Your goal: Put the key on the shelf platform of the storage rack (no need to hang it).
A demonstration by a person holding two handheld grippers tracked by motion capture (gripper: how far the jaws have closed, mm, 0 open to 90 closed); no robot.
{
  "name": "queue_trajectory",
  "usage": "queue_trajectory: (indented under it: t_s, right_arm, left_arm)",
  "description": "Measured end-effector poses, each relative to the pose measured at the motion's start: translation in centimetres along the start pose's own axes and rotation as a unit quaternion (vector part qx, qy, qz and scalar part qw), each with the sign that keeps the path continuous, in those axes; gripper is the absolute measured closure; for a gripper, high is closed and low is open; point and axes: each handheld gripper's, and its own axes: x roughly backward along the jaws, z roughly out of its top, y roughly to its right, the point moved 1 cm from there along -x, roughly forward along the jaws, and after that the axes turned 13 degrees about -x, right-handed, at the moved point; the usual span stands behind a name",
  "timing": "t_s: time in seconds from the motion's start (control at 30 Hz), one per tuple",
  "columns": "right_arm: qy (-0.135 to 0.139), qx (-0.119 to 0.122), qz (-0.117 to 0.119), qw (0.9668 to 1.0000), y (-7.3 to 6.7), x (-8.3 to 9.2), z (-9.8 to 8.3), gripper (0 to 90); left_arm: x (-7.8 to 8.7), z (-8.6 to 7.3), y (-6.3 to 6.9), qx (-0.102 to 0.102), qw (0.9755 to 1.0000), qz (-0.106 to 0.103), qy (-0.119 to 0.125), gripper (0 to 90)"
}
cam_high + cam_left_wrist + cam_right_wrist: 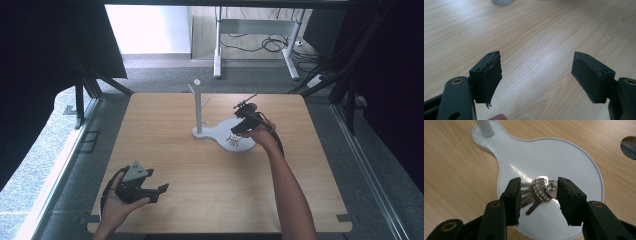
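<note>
Right gripper (539,197) is hanging over a bunch of keys (537,192), its two black jaws spread a little wider than the bunch and standing one on each side of it, not yet pinching anything. The keys are lying flat on the round white tray (574,165) that forms the foot of a small white stand. Their ring (552,186) is sitting toward the jaw seen on the right in the right gripper view, and the blades are fanning away toward the lower left, so the long axis of the bunch is running slantwise across the gap between the jaws. Whether either pad is already touching metal is hard to tell from this angle; they look just clear. Any closing of the jaws would probably catch the ring end and the key heads first.

From above, the tray (239,146) is sitting near the middle of the wooden table (210,195), with the stand's post (199,107) rising from its narrow end and short pegs branching off it. The right hand (261,134) is holding its gripper (241,129) directly above the tray, so this hand is far nearer the keys.

Left gripper (157,192) is resting in the left hand (117,207) at the near left of the table, well apart from the tray, its jaws spread wide over bare wood with nothing between them.
</note>
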Motion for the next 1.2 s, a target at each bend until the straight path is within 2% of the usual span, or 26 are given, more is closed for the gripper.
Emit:
queue_trajectory:
  t_s: [0.23,0.27,0.4,0.67,0.97,1.0,1.03,1.13,1.17,1.2]
  right_arm:
    - [0.016,0.018,0.022,0.9995,-0.4,1.6,-1.4,52.7]
    - [0.019,0.024,0.028,0.9991,-0.4,2.2,-2.1,52.2]
    - [0.027,0.027,0.035,0.9987,-0.4,3.1,-2.9,52.2]
    - [0.030,0.045,0.053,0.9972,-0.1,6.0,-6.4,50.2]
    - [0.050,0.024,0.069,0.9960,1.2,7.5,-11.2,49.7]
    - [0.050,0.024,0.069,0.9960,1.2,7.5,-11.2,49.7]
    - [0.056,0.019,0.070,0.9958,1.5,7.5,-12.5,49.6]
    - [0.059,0.015,0.072,0.9956,1.7,7.4,-13.6,49.6]
    - [0.060,0.013,0.071,0.9956,1.8,7.1,-14.8,49.6]
    - [0.060,0.013,0.071,0.9956,1.8,7.1,-14.8,49.6]
  left_arm:
    - [0.1,0.1,0.1,0.001,1.0000,0.002,0.002,24.4]
    - [0.1,0.1,0.1,0.001,1.0000,0.003,0.002,24.4]
    - [0.1,0.1,0.1,-0.001,1.0000,0.003,0.001,24.4]
    - [0.0,0.2,0.3,-0.002,1.0000,0.004,0.000,24.4]
    - [-0.3,0.3,0.6,-0.008,0.9999,0.003,-0.005,24.4]
    - [-0.3,0.3,0.6,-0.008,0.9999,0.003,-0.005,24.4]
    - [-0.4,0.3,0.6,-0.009,0.9999,0.003,-0.006,24.4]
    - [-0.5,0.3,0.7,-0.010,0.9999,0.001,-0.009,24.4]
    - [-0.6,0.3,0.8,-0.012,0.9999,0.000,-0.010,24.4]
    - [-0.6,0.3,0.8,-0.012,0.9999,0.000,-0.010,24.4]
